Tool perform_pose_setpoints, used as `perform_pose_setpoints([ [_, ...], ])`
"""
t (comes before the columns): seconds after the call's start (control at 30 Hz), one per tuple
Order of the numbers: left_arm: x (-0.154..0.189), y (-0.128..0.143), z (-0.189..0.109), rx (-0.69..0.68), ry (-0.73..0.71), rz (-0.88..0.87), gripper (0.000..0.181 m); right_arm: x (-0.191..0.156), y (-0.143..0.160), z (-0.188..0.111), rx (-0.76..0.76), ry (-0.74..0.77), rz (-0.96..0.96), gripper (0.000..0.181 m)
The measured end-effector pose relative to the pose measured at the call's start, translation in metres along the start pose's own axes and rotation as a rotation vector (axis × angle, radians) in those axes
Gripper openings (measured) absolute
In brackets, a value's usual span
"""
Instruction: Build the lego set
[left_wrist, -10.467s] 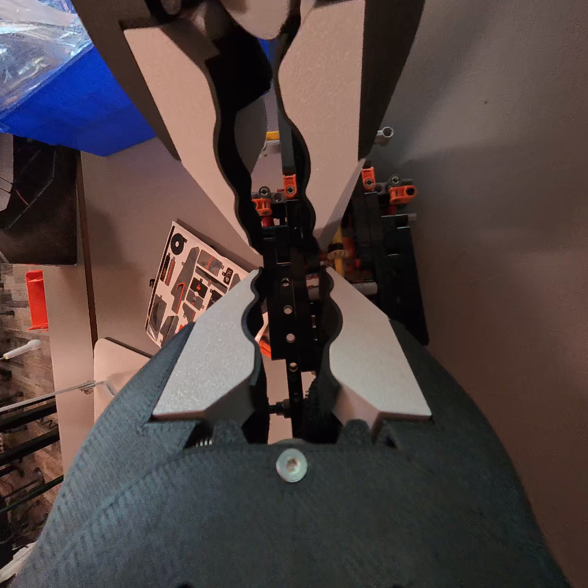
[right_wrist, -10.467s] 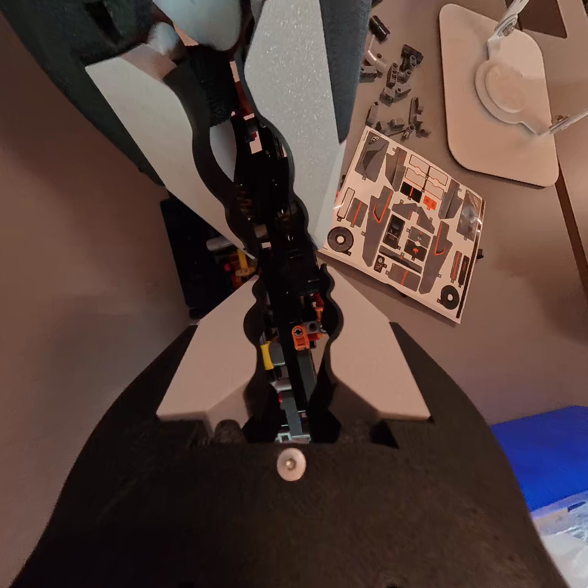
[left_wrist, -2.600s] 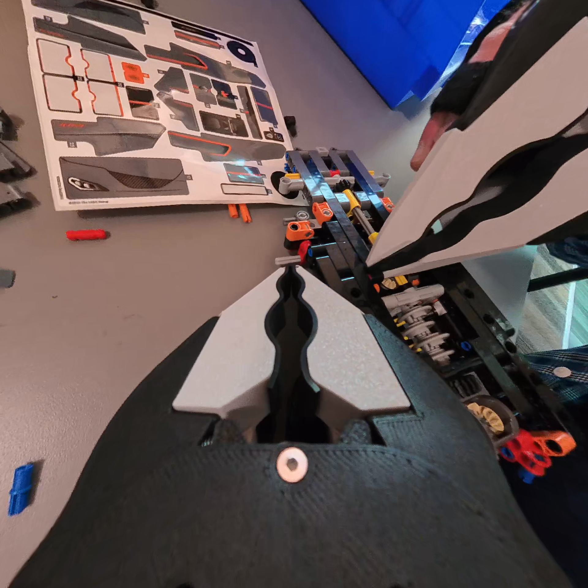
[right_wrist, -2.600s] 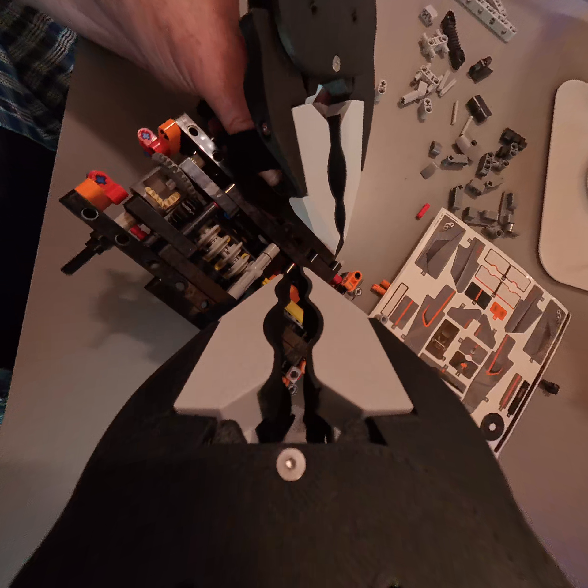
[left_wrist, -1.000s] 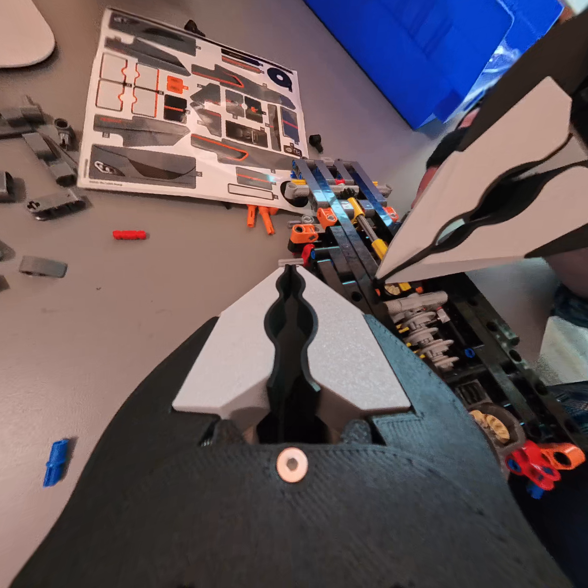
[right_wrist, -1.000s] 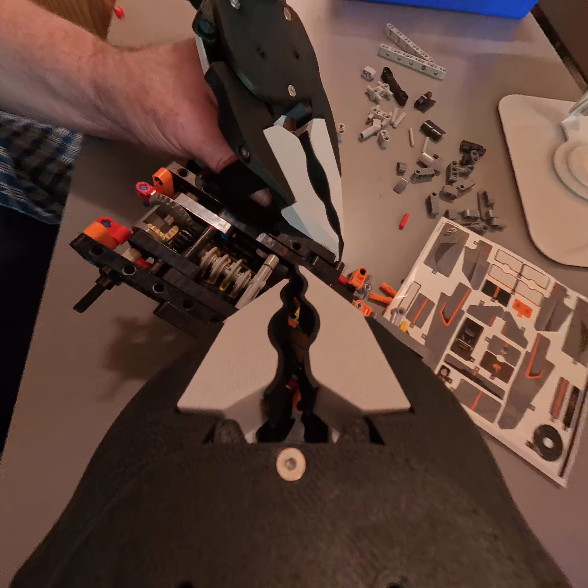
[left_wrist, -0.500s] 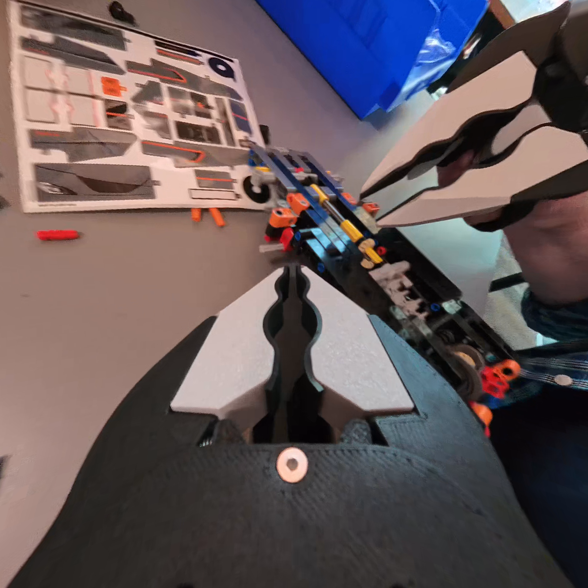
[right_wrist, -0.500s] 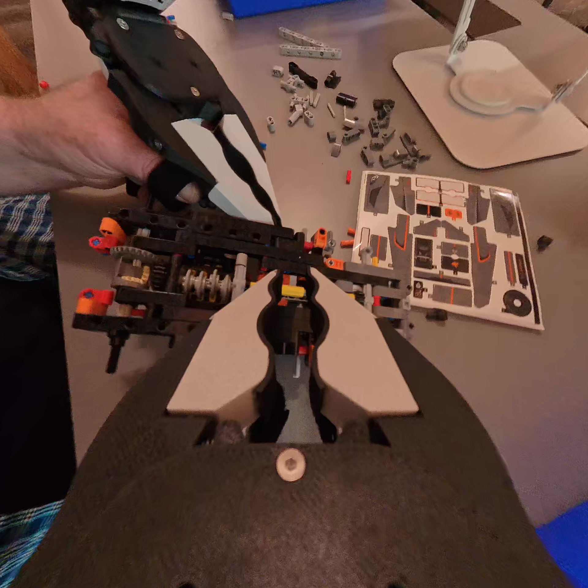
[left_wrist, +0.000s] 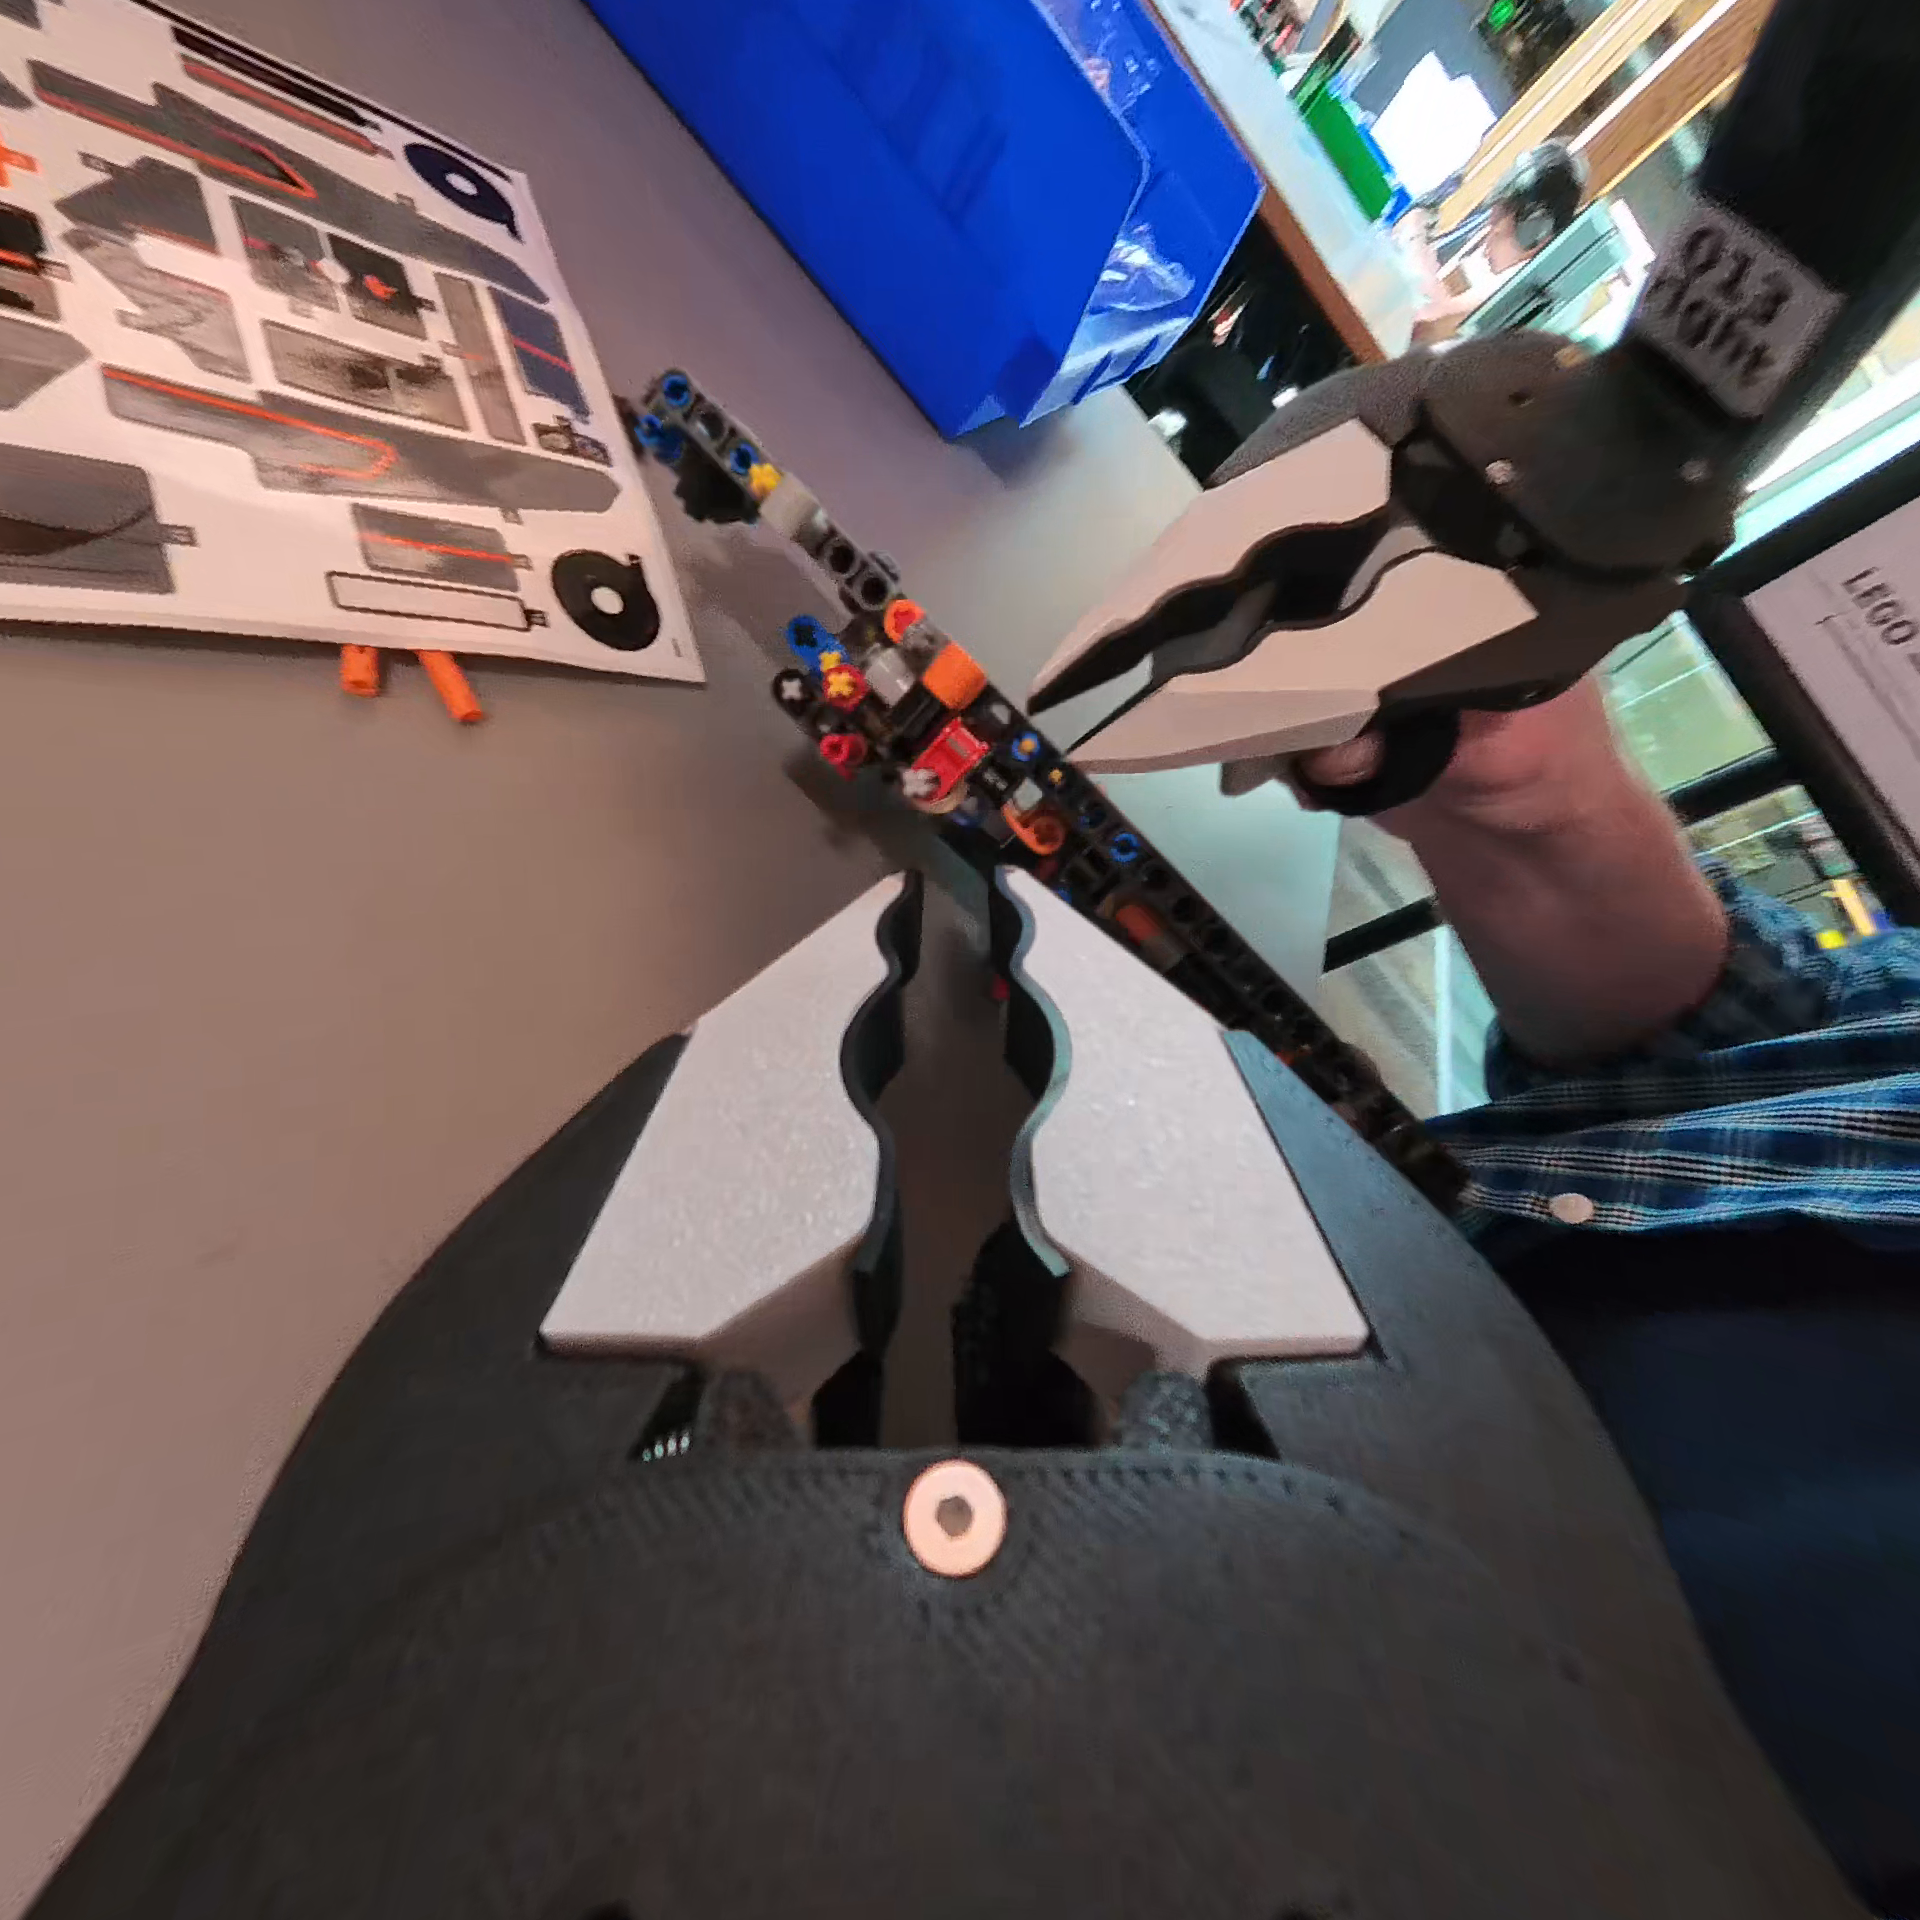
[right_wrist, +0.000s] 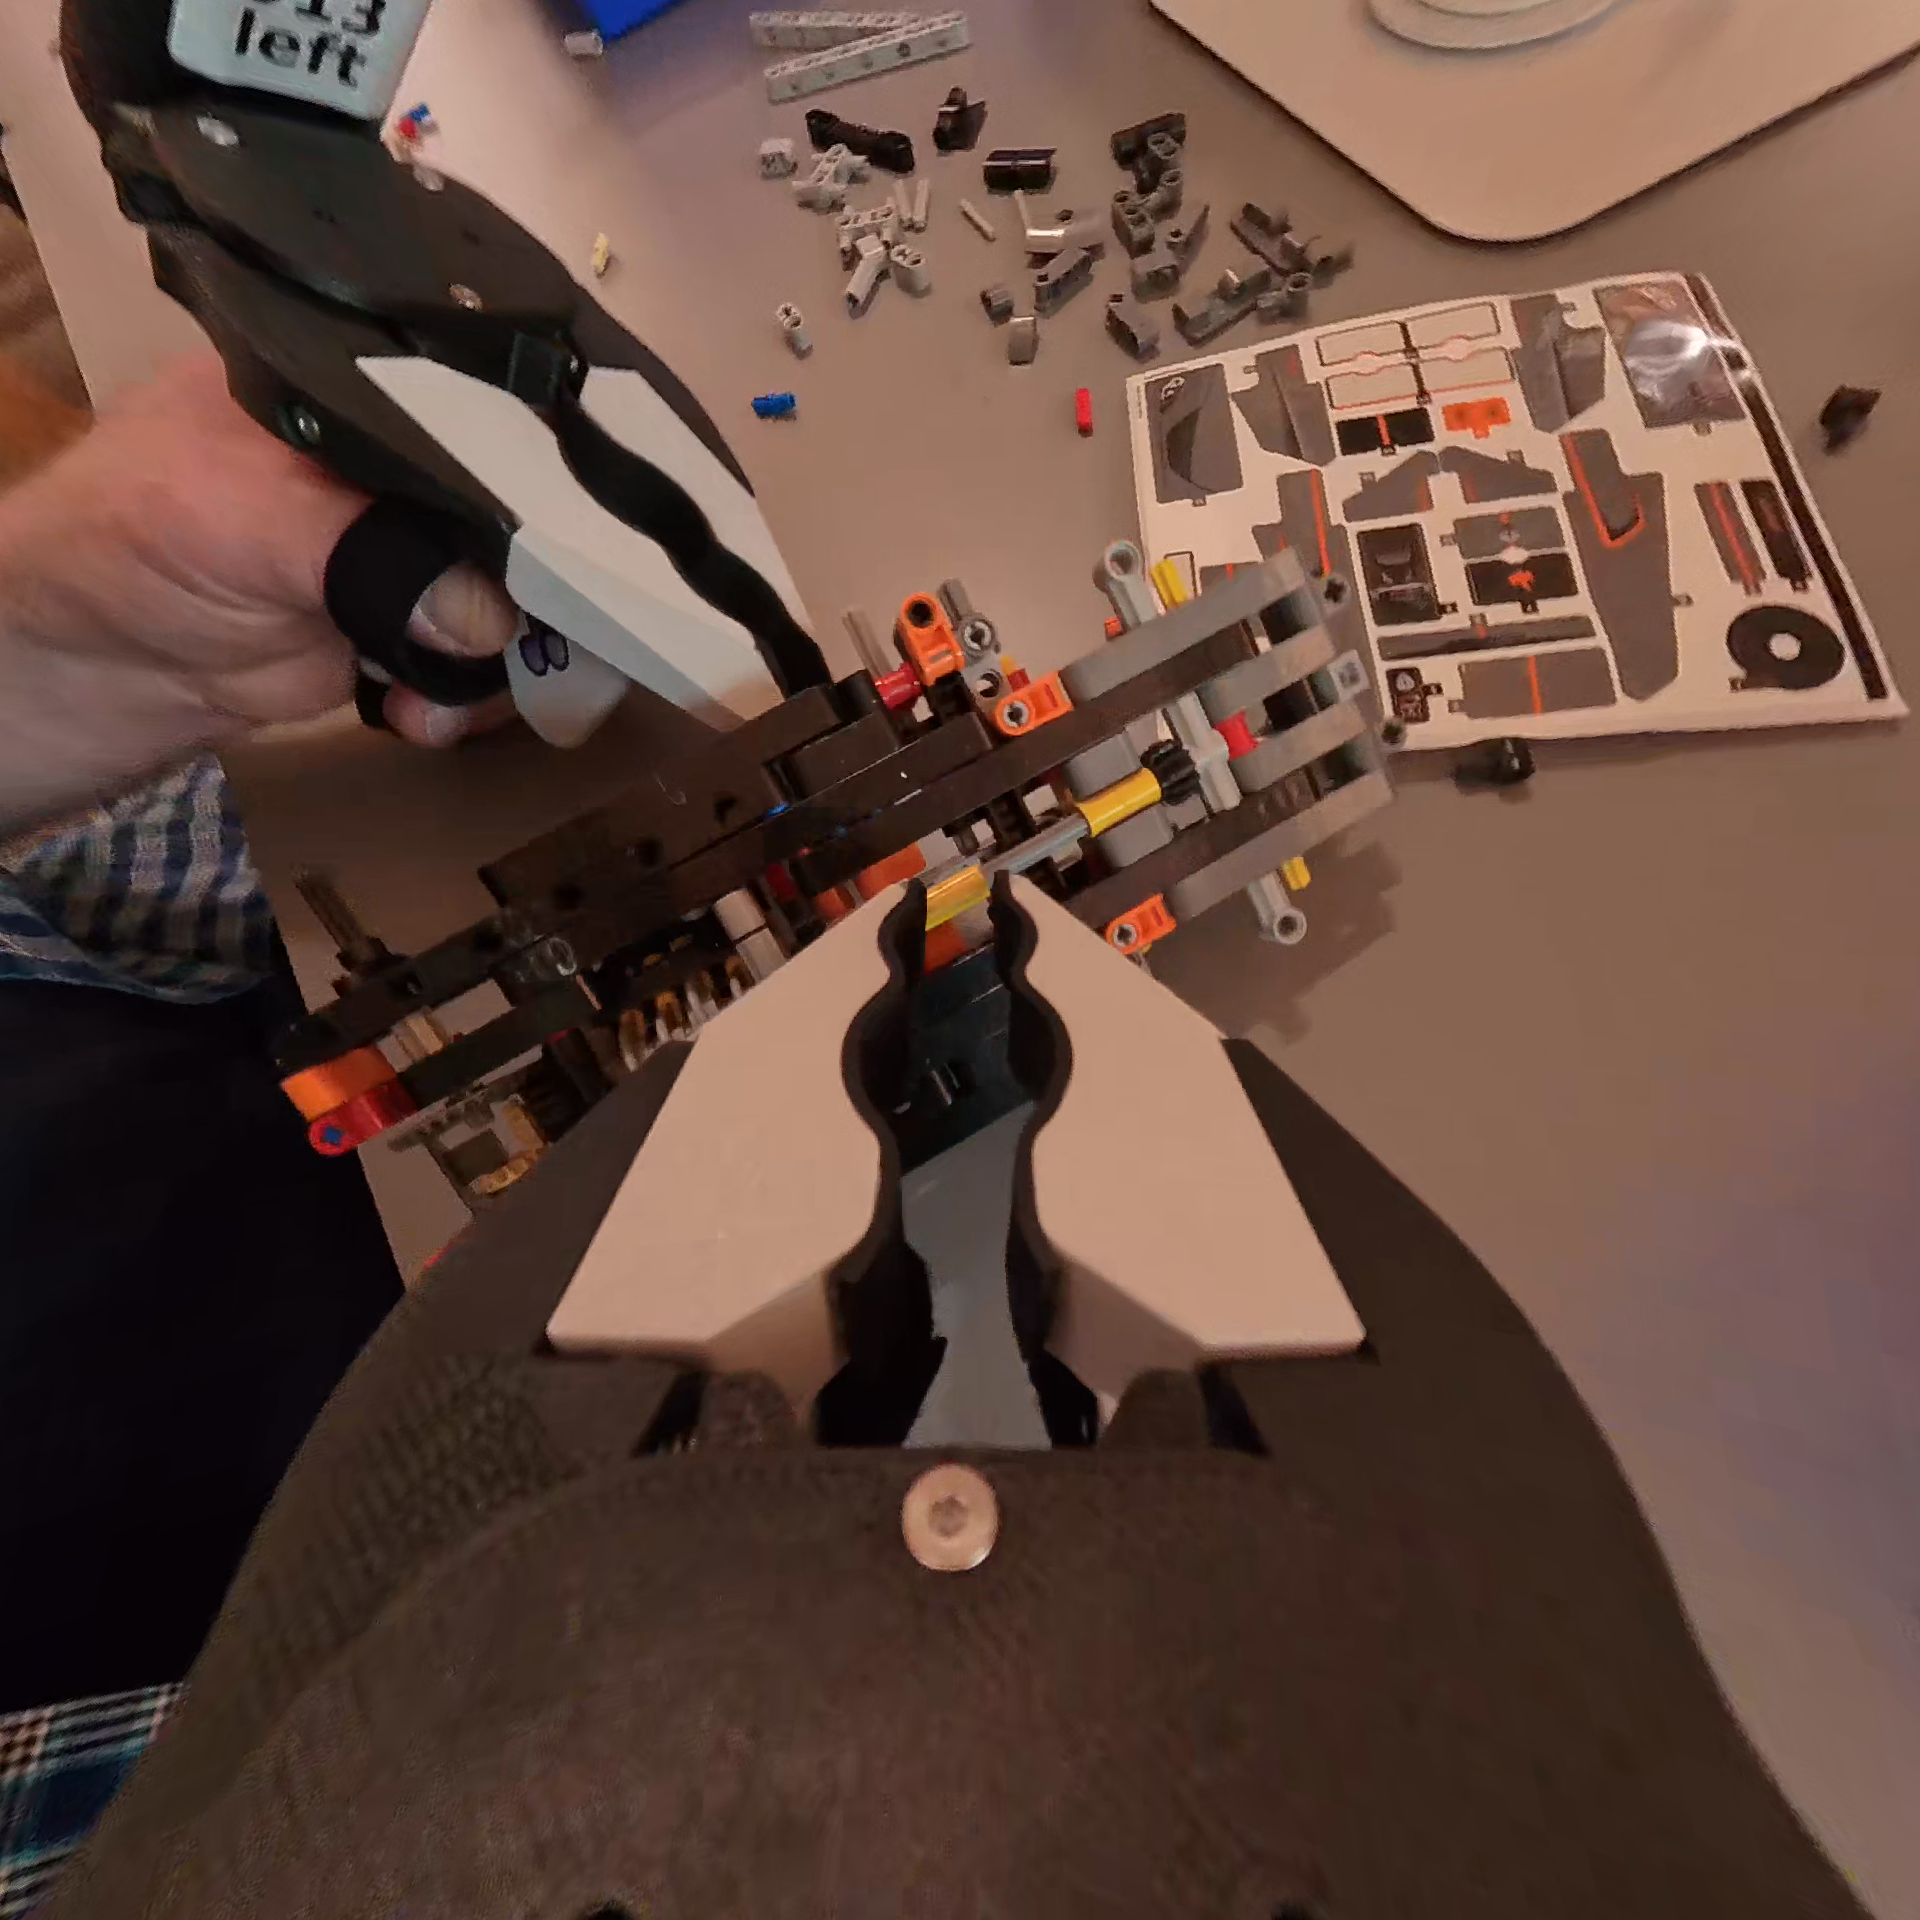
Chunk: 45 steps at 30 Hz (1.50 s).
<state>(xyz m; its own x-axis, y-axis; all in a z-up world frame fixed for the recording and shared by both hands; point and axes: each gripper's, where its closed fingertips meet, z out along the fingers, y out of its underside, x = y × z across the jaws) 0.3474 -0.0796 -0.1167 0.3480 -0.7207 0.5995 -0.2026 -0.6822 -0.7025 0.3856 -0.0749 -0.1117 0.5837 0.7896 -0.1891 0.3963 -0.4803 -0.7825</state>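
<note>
Two grippers flank a half-built chassis on the table.

Left gripper and right gripper both stand slightly apart, gripping nothing. Frame and gearing look assembled; loose parts and an unused sticker sheet suggest much remains.

Bare bench lies open on your right side, below the sticker sheet. Ahead, the lego chassis bars the way, with the left hand-held gripper touching its black beam. Beyond it, loose grey and black pieces crowd the bench. In the left wrist view, two orange pins lie just beside the sheet's edge, and the blue bin blocks the far side.
</note>
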Motion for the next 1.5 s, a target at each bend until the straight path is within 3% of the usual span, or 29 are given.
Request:
perform_pose_setpoints([
  [0.03, 0.003, -0.002, 0.001, 0.015, 0.011, -0.005, 0.012, 0.0, 0.001, -0.001, 0.015, -0.006, 0.026, 0.01],
  [0.17, 0.021, -0.006, 0.008, 0.04, 0.041, 0.019, 0.01, 0.009, 0.015, -0.01, 0.057, 0.02, 0.157, 0.017],
  [0.23, 0.028, -0.005, 0.013, 0.033, 0.029, 0.05, 0.01, 0.017, 0.022, -0.019, 0.077, 0.068, 0.232, 0.012],
  [0.43, 0.041, -0.002, 0.026, 0.034, 0.013, 0.081, 0.005, 0.02, 0.042, -0.032, 0.091, 0.117, 0.305, 0.013],
  [0.53, 0.044, -0.002, 0.025, 0.056, 0.01, 0.084, 0.01, 0.017, 0.04, -0.041, 0.131, 0.123, 0.316, 0.029],
  [0.73, 0.056, 0.008, 0.031, 0.052, 0.055, 0.07, 0.014, -0.033, 0.014, -0.04, 0.149, -0.077, 0.379, 0.055],
  [0.9, 0.067, 0.014, 0.04, 0.025, 0.062, 0.118, 0.013, -0.025, 0.008, -0.034, 0.124, -0.033, 0.416, 0.051],
  [1.07, 0.075, 0.021, 0.048, 0.002, 0.133, 0.083, 0.016, -0.025, 0.016, -0.028, 0.026, -0.016, 0.353, 0.035],
  [1.5, 0.081, 0.031, 0.049, -0.017, 0.167, 0.051, 0.012, -0.034, 0.023, -0.034, -0.004, -0.133, 0.366, 0.035],
])
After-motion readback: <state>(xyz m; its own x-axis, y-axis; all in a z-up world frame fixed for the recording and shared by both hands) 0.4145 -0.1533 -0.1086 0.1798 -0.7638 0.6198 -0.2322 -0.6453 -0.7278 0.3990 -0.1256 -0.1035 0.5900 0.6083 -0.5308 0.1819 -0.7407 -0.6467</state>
